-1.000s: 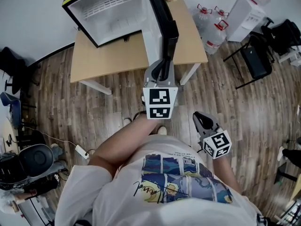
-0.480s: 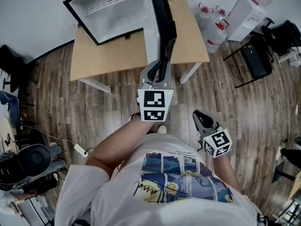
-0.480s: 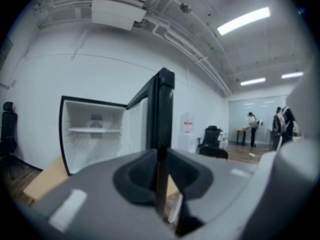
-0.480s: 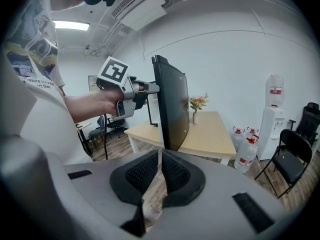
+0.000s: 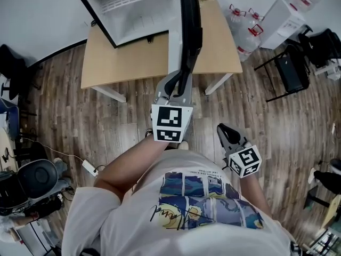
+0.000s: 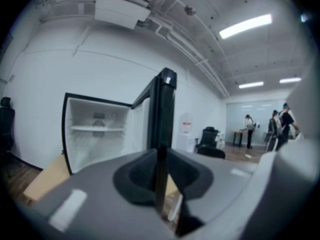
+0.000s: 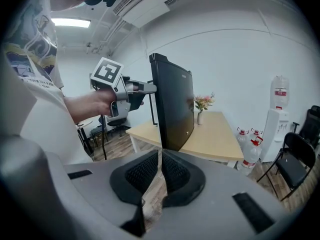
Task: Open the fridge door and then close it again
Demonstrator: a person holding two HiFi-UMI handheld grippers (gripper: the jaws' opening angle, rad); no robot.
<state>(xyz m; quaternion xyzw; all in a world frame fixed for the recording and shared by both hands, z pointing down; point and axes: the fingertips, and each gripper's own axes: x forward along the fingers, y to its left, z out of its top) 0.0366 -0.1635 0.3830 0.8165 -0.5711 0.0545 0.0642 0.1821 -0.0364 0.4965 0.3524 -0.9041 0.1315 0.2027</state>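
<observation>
Head view showed the left claw [image 5: 181, 82] clamped on the wide-open fridge door [image 5: 191, 25]; the right claw [image 5: 223, 132] hung closed and empty. Opening looked done; next, swing it closed.

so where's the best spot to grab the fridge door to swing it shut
Grip the fridge door by its free upright edge, the one away from the hinge, coming at it edge-on from the front. The door stands wide open and that edge is thin, so the jaws can straddle it; the left gripper is clamped there.
</observation>
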